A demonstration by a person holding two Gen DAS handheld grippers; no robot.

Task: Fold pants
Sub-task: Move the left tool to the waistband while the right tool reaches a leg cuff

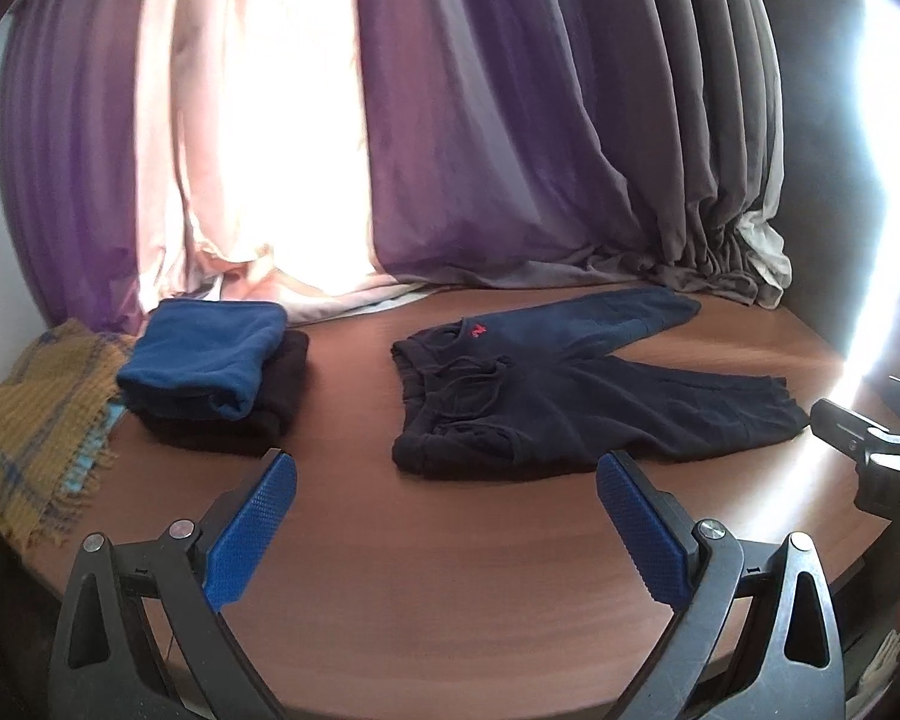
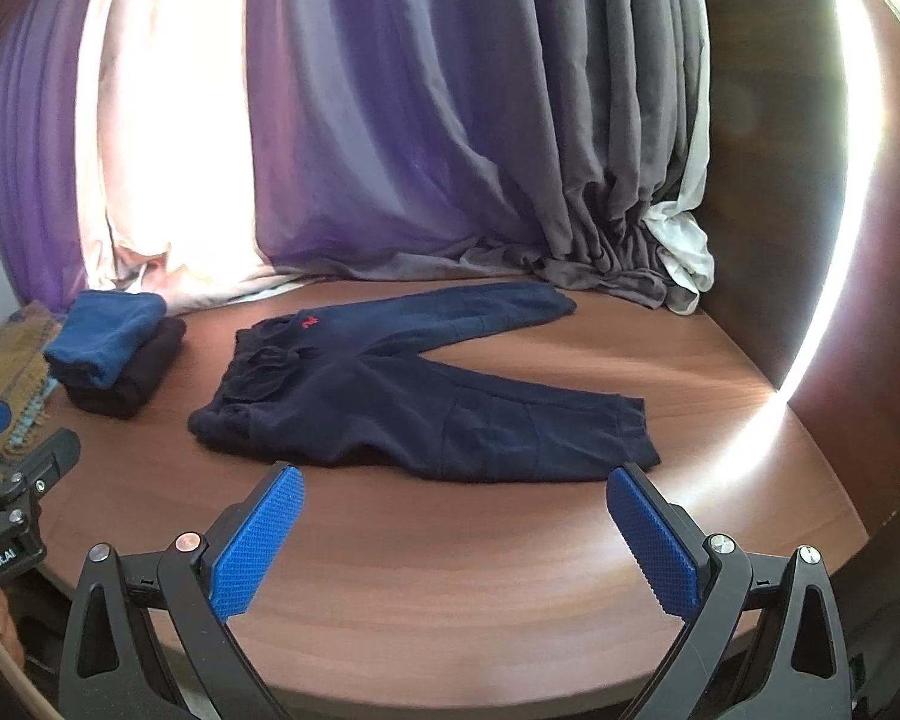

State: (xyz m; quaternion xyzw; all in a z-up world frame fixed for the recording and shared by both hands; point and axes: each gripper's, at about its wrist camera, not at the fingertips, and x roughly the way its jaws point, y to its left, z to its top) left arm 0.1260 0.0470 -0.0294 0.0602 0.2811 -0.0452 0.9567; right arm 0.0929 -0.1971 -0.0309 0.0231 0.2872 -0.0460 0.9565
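brown wooden table backed by purple curtains at 12 o'clock. pants lie flat mid-table, folded clothes at 9 o'clock. left gripper and right gripper both gape, empty.

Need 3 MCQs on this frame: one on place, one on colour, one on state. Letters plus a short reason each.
1. Where does the folded stack sit relative to the pants?
A. at the waistband end
B. at the cuff end
C. on top of them

2. What colour is the small logo by the waistband?
A. white
B. red
C. yellow

3. How do the pants lie on the table?
A. folded in half
B. bunched in a heap
C. flat, legs spread apart

Key:
1 A: the stack lies apart from the pants, off the waistband end, away from the cuffs.
2 B: the mark shows red against the navy cloth.
3 C: both legs lie flat in a V, and the left gripper and right gripper are open, off the cloth.
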